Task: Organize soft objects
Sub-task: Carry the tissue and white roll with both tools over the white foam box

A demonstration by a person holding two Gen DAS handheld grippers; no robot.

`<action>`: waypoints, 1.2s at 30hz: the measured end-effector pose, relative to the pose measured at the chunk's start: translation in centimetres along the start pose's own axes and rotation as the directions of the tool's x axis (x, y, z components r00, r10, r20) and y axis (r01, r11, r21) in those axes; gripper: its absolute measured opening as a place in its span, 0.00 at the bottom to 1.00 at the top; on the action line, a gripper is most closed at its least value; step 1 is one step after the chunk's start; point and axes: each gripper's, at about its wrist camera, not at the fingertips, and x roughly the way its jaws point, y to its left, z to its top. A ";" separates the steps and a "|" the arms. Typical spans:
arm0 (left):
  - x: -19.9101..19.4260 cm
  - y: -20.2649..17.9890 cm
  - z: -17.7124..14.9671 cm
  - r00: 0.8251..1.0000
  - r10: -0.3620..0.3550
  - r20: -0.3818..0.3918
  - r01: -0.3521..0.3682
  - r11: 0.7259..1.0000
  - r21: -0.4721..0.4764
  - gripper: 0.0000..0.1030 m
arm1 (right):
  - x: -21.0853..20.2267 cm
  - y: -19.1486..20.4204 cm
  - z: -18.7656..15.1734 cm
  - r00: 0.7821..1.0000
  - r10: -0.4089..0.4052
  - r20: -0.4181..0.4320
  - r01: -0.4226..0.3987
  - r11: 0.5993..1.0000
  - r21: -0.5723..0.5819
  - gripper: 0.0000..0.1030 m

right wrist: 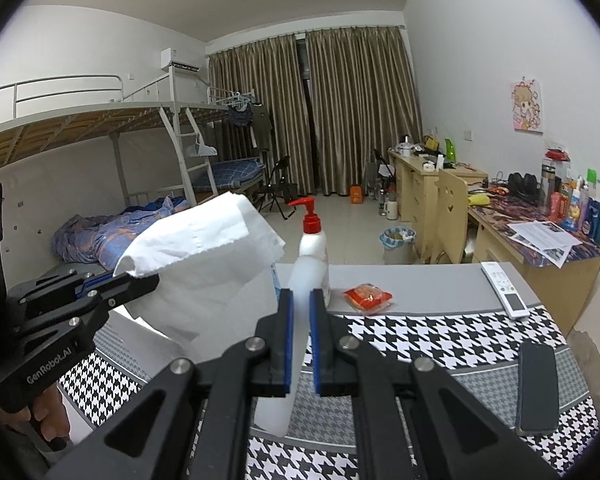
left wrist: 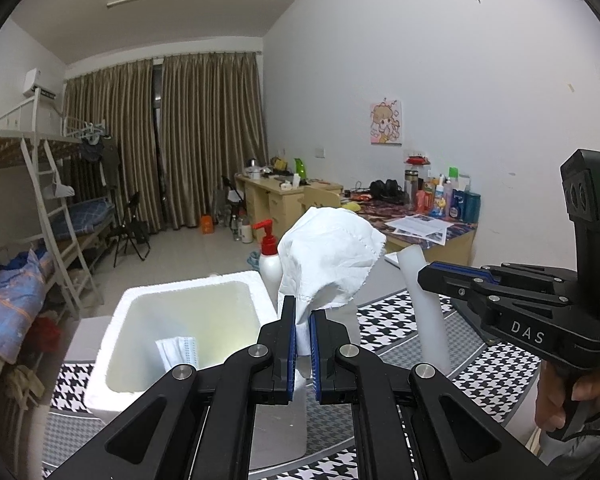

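My left gripper [left wrist: 302, 312] is shut on a white paper tissue [left wrist: 328, 256] and holds it up above the table, just right of an open white foam box [left wrist: 120, 312]. A folded face mask [left wrist: 178, 354] lies inside the box. In the right wrist view the left gripper [right wrist: 140, 276] holds the tissue [right wrist: 204, 248] at the left. My right gripper [right wrist: 300, 300] is shut on a white foam tube [right wrist: 290, 368], which also shows in the left wrist view [left wrist: 424, 304] beside the right gripper [left wrist: 424, 276].
A white pump bottle with a red top [right wrist: 312, 240] stands on the houndstooth table cover [right wrist: 420, 340]. A red snack packet [right wrist: 367, 296], a white remote [right wrist: 506, 290] and a black phone [right wrist: 538, 388] lie to the right. A cluttered desk [right wrist: 540, 232] stands beyond.
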 end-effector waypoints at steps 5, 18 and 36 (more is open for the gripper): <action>-0.2 0.5 0.4 1.000 0.025 0.017 -0.025 1.000 -0.001 0.06 | 0.2 0.5 0.4 1.000 0.011 0.008 -0.011 1.000 -0.011 0.10; 0.0 2.9 1.1 0.996 0.087 0.023 -0.086 0.996 -0.024 0.06 | 1.3 1.7 1.6 0.999 0.040 0.016 -0.039 0.999 -0.038 0.10; 0.1 5.5 1.0 0.982 0.187 0.020 -0.186 0.981 -0.061 0.06 | 2.8 4.3 3.2 0.994 0.106 0.016 -0.105 0.992 -0.075 0.10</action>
